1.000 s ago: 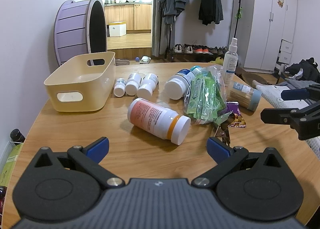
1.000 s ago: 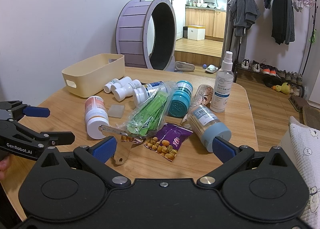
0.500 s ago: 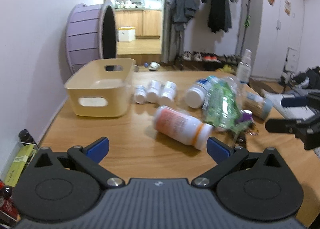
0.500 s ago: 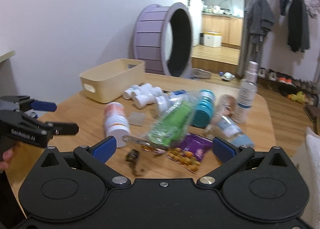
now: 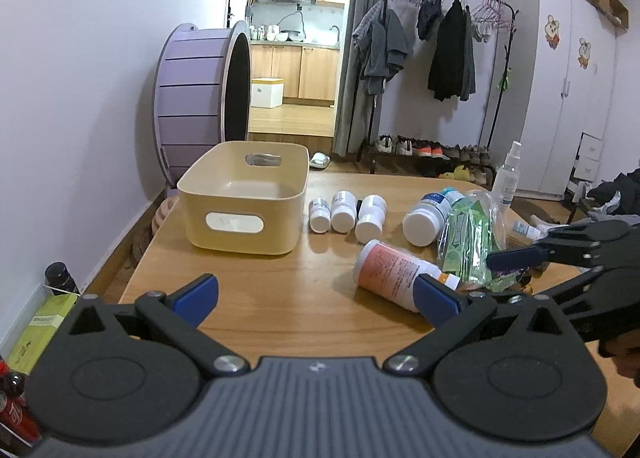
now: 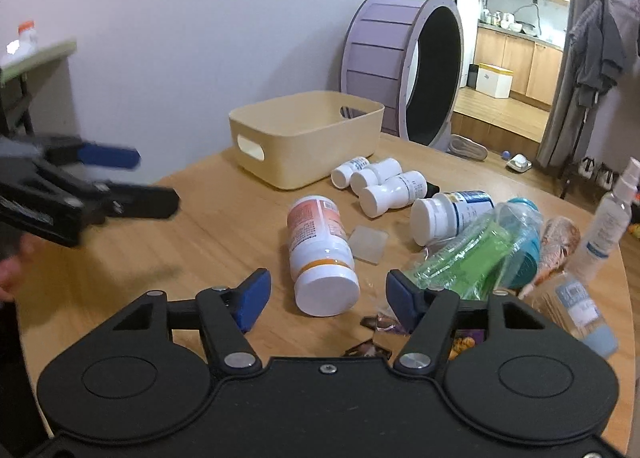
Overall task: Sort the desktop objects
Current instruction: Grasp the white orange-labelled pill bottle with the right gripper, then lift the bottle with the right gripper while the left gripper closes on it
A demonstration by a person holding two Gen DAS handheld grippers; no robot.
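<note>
1. The big orange-labelled bottle [image 6: 320, 254] is lying on its side near the middle of the wooden worktop [image 6: 192, 234], white cap pointing toward the right gripper [image 6: 328, 294], whose blue-padded fingers [image 6: 252, 296] are standing spread on either side of the cap, not touching it.
2. Just beside the bottle's shoulder a small translucent square pad [image 6: 368, 244] is lying flat on the wood.
3. Beyond it three small white bottles [image 6: 380, 181] are lying side by side, caps toward the cameras, close to the cream plastic bin [image 6: 308, 137], which is sitting upright near the worktop's far left corner.
4. A white bottle with a blue label [image 6: 448, 213] is lying to the right of those three, resting against a clear bag of green packets [image 6: 472, 258].
5. Further right, a teal-capped container [image 6: 524, 242] is showing behind the bag, and a clear spray bottle [image 6: 608, 217] is standing upright near the edge.
6. A purple snack packet [image 6: 464, 340] is peeking out behind the right gripper's body.
7. The left gripper [image 5: 316, 298] is hanging low over the near edge, its fingers [image 5: 196, 298] spread wide with nothing between them.
8. Behind the worktop a purple wheel [image 5: 200, 97] is standing against the wall, and a clothes rack [image 5: 440, 57] is holding dark garments.
</note>
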